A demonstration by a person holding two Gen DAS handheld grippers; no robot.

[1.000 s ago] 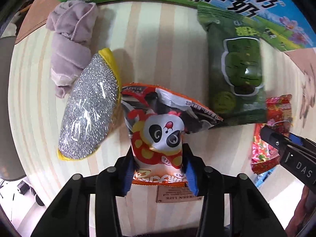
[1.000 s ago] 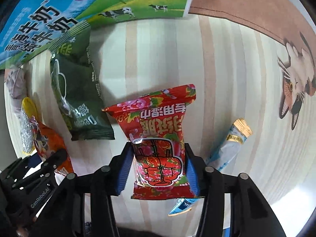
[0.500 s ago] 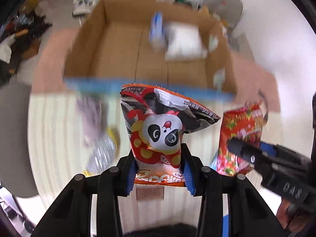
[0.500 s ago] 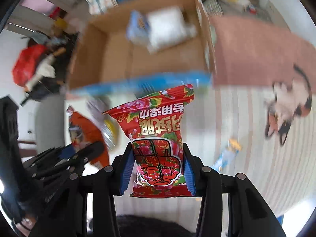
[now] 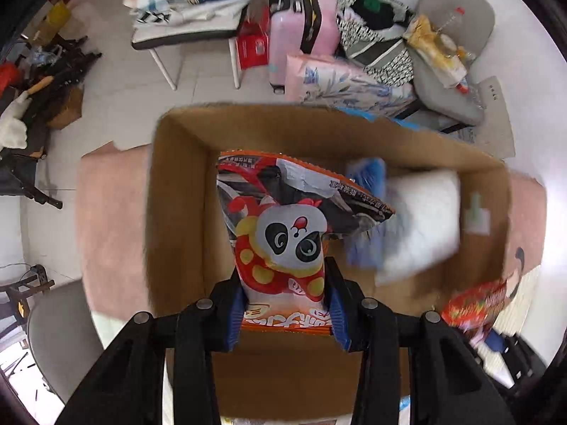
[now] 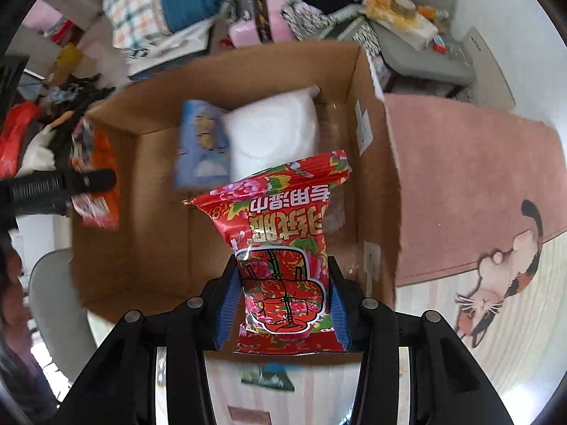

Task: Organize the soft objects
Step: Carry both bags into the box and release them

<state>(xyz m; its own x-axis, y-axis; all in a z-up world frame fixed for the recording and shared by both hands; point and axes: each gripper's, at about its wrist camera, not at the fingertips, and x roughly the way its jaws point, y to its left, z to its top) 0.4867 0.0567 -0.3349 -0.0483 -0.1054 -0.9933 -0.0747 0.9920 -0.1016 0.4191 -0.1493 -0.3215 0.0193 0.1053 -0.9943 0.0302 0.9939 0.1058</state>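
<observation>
My left gripper is shut on an orange panda snack bag and holds it above the open cardboard box. My right gripper is shut on a red floral packet and holds it over the same box, near its right wall. In the box lie a white soft pack and a blue packet. The red packet also shows at the right of the left wrist view; the panda bag shows at the left of the right wrist view.
The box stands on a pink cat-print mat beside the striped table top. A green packet lies on the table below the right gripper. Behind the box are a pink suitcase, chairs and piled clutter.
Both grippers have lifted their bags off the table and carried them forward over the open box. The table items have dropped out of view.
</observation>
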